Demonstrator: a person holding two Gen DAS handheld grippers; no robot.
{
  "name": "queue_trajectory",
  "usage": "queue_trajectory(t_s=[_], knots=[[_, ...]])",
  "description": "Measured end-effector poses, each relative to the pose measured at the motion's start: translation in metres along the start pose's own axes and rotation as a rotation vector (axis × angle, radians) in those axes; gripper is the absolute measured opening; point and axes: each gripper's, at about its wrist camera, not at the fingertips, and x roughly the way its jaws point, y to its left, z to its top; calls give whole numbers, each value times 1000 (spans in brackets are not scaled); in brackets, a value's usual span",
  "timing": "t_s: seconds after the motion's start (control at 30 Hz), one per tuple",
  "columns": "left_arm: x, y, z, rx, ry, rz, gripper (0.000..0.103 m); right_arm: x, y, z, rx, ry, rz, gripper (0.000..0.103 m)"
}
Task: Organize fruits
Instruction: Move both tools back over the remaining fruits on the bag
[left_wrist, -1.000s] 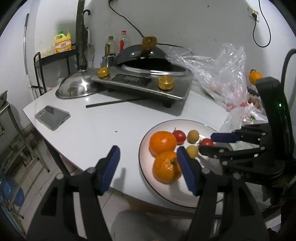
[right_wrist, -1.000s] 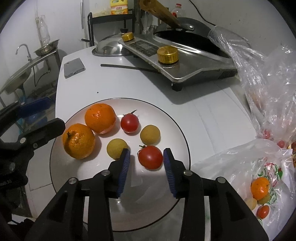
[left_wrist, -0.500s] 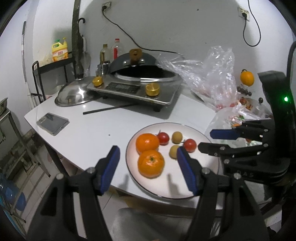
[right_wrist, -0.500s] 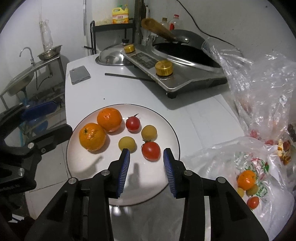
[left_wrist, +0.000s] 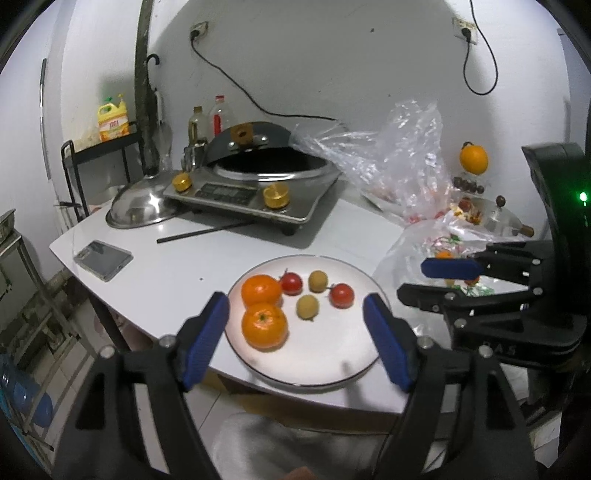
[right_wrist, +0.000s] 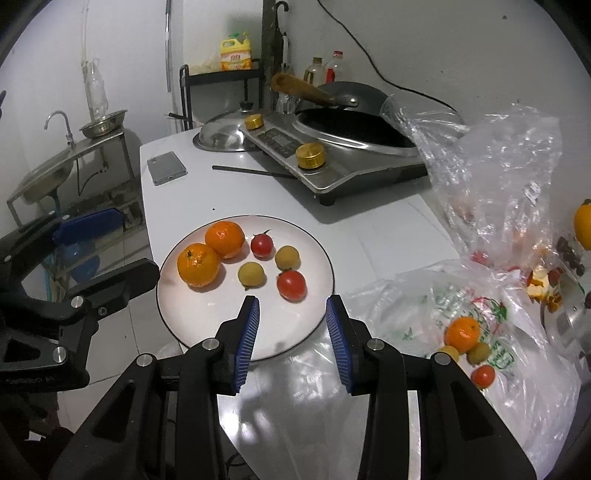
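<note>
White plate (right_wrist: 321, 258) near table (left_wrist: 184, 266) front edge carries two oranges (right_wrist: 198, 264), two tomatoes (right_wrist: 291, 284), two yellow fruits (right_wrist: 251, 274). Left gripper (left_wrist: 295, 325) above plate's near rim, oranges framed between fingers, untouched; jaws wide, just been opening, nothing gripped. Right gripper (right_wrist: 293, 325) at plate's near edge; jaws narrow, empty, tomato just ahead. Plastic bag (right_wrist: 461, 332) at right holds more fruit.

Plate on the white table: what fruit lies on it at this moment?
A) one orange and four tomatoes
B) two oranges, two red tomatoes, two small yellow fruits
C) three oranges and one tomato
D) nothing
B: the plate holds two oranges, two red tomatoes and two small yellow fruits, all lying loose, with neither gripper holding one.
</note>
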Motion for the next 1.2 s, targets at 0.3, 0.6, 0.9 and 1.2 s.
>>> queue_trajectory(t_s=[0.3, 0.6, 0.9, 1.2], knots=[[-8, -29, 5, 52, -6, -4, 76, -26, -18, -17, 28, -24, -11, 40], [-12, -62, 9, 105, 1, -4, 76, -50, -42, -35, 74, -62, -17, 40], [-11, -98, 11, 139, 1, -13, 76, -68, -71, -53, 112, -78, -29, 40], [-3, -132, 13, 169, 9, -24, 76, -86, -100, -66, 118, -96, -51, 40]])
